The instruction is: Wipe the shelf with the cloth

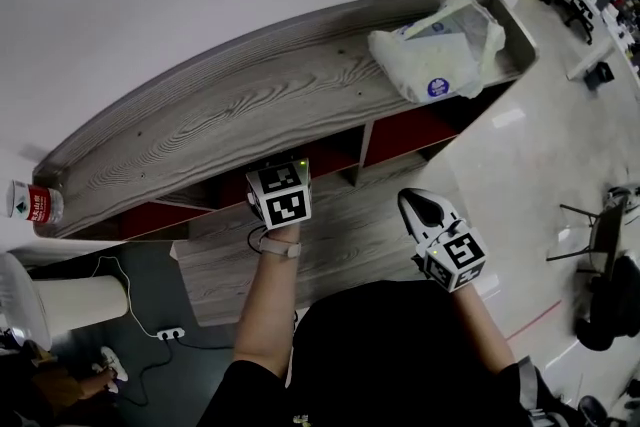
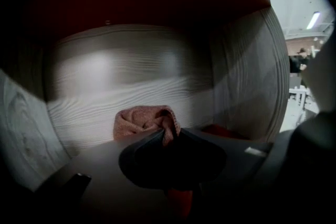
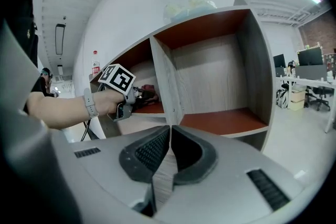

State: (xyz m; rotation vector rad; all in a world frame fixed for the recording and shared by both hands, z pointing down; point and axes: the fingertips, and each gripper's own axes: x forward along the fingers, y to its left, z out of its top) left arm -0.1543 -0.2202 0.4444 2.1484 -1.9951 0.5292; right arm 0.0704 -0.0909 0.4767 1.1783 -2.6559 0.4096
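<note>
A pink cloth (image 2: 143,119) is bunched between the jaws of my left gripper (image 2: 167,135), which is shut on it. The cloth sits inside a compartment of the shelf, near the grey wood back wall (image 2: 131,81) under a red ceiling. From the head view, the left gripper (image 1: 280,193) reaches under the shelf's grey top board (image 1: 230,105), its jaws hidden. In the right gripper view the left gripper (image 3: 122,93) shows in the left compartment, with the cloth (image 3: 146,93) at its tip. My right gripper (image 1: 420,207) hangs back from the shelf, shut (image 3: 170,129) and empty.
A white plastic bag (image 1: 440,45) lies on the right end of the shelf top. A bottle with a red label (image 1: 35,205) stands at its left end. A divider (image 3: 165,86) separates the compartments; the right one (image 3: 220,81) holds nothing. A power strip (image 1: 170,333) lies on the floor.
</note>
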